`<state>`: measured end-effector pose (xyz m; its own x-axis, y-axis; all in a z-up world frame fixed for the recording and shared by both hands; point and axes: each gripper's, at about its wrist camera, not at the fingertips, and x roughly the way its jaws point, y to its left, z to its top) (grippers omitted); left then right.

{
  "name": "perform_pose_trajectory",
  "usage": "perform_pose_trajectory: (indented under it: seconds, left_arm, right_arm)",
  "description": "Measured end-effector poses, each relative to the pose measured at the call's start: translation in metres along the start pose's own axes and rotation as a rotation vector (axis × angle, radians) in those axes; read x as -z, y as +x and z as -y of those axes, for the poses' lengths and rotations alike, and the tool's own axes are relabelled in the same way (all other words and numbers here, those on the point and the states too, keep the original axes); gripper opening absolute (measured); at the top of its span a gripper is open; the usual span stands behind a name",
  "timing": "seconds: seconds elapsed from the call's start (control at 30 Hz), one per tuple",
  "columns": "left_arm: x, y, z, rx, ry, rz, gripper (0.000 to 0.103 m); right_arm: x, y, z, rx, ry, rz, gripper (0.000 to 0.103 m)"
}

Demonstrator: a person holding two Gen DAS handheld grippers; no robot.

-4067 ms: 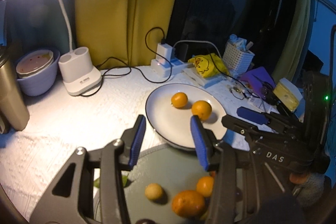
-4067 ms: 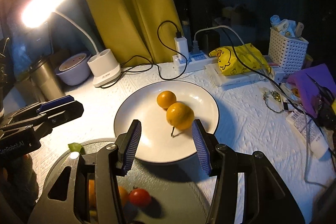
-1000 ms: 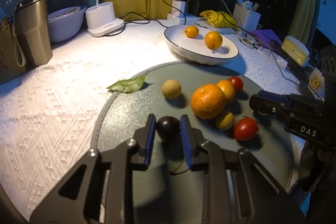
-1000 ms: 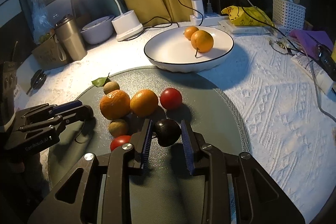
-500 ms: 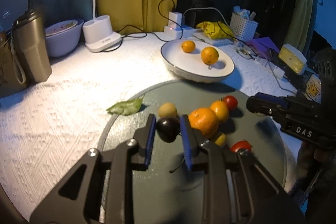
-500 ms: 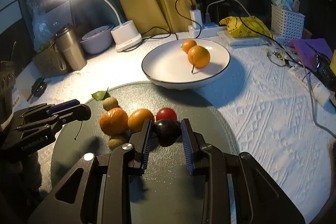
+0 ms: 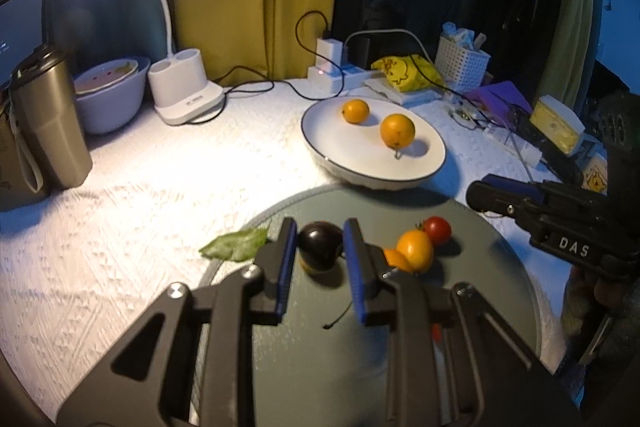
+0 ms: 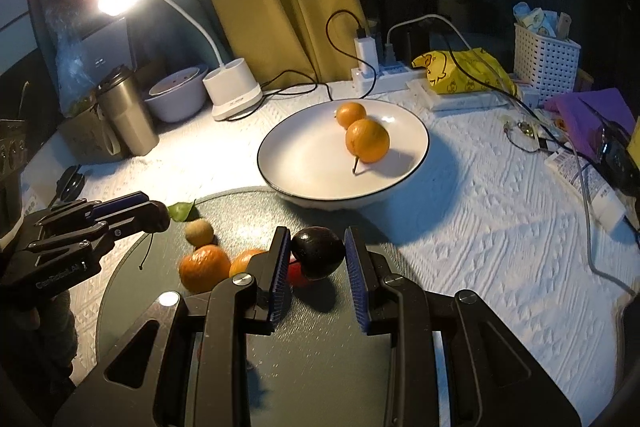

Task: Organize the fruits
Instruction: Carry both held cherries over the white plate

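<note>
My left gripper [image 7: 320, 247] is shut on a dark purple fruit [image 7: 320, 245] and holds it above the round grey mat [image 7: 304, 359]. My right gripper [image 8: 316, 253] is shut on a second dark purple fruit [image 8: 318, 253], also lifted over the mat [image 8: 320, 347]. A white plate [image 8: 312, 163] behind the mat holds two orange fruits [image 8: 367, 140]. On the mat lie a mandarin [image 8: 204, 267], a small tan fruit [image 8: 199, 233], an orange fruit [image 7: 415, 251] and a red tomato [image 7: 437, 230].
A green leaf [image 7: 236, 246] lies at the mat's left edge. A steel tumbler [image 7: 48, 123], a bowl [image 7: 110, 95] and a desk lamp base [image 7: 186, 93] stand at back left. A power strip [image 8: 384, 73], a yellow bag [image 8: 464, 71], a white basket [image 8: 546, 61] and cables are behind and right of the plate.
Both grippers have risen with their dark fruits, from the mat's surface to well above it, and moved forward toward the plate.
</note>
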<state>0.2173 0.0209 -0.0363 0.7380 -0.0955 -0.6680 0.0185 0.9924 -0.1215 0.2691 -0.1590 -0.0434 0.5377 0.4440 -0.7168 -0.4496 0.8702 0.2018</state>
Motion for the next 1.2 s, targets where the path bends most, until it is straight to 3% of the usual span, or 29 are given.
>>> perform_pose_trajectory:
  seconds: [0.63, 1.2]
  left_arm:
    - [-0.040, 0.041, -0.004, 0.029, 0.018, -0.004, 0.025]
    - [-0.068, 0.093, -0.007, 0.079, 0.014, -0.037, 0.025]
  right_arm:
    - [-0.037, 0.033, 0.025, 0.013, 0.009, 0.003, 0.030]
    - [-0.062, 0.091, 0.008, -0.063, -0.038, -0.044, 0.030]
